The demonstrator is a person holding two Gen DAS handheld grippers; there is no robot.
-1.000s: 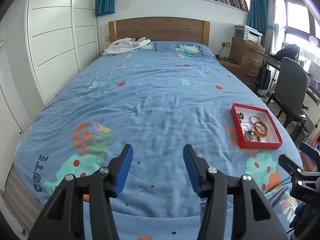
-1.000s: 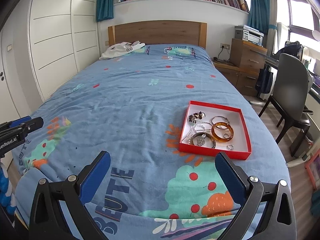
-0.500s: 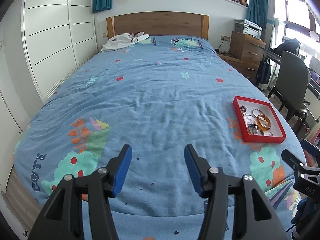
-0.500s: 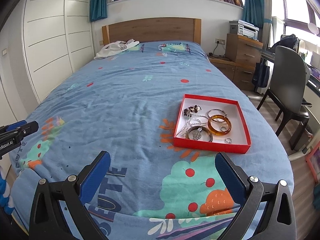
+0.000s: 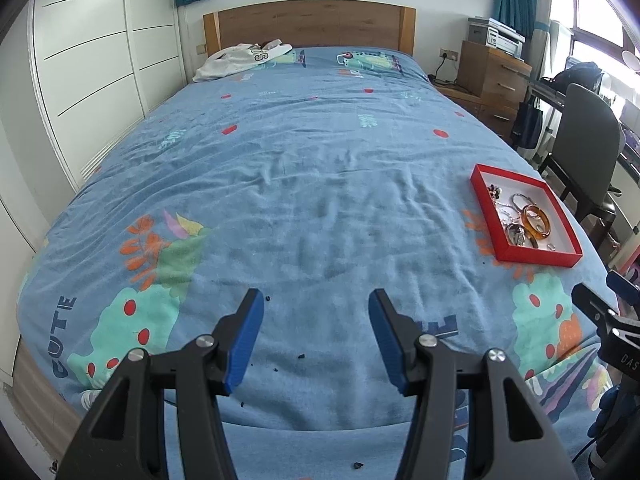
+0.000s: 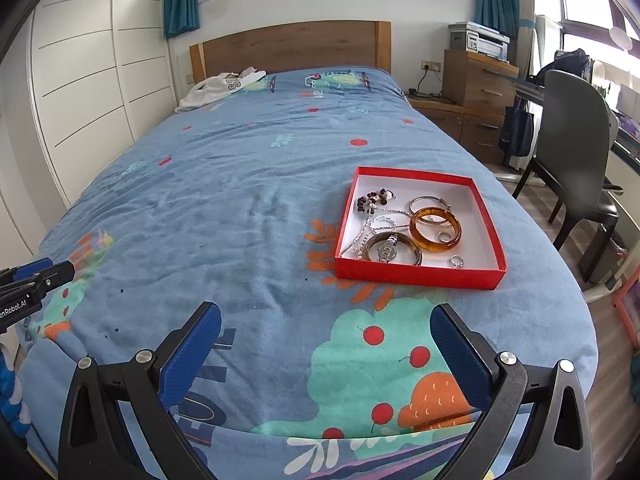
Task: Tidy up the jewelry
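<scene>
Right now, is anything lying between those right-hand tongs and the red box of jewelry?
Nothing visible is. The right tongs hang open and empty over the blue bedspread, and only bare, patterned cover lies between them and the red box. The box sits ahead, slightly right, with no lid on.

A tray (image 6: 418,276) is sitting on the bed (image 6: 248,200), toward its right edge near the foot. Bangles (image 6: 435,229), a ring (image 6: 456,261) and chains are lying inside it (overlapping). A garment (image 6: 218,88) is lying by the headboard; a chair (image 6: 576,152) is standing right of the bed.
</scene>
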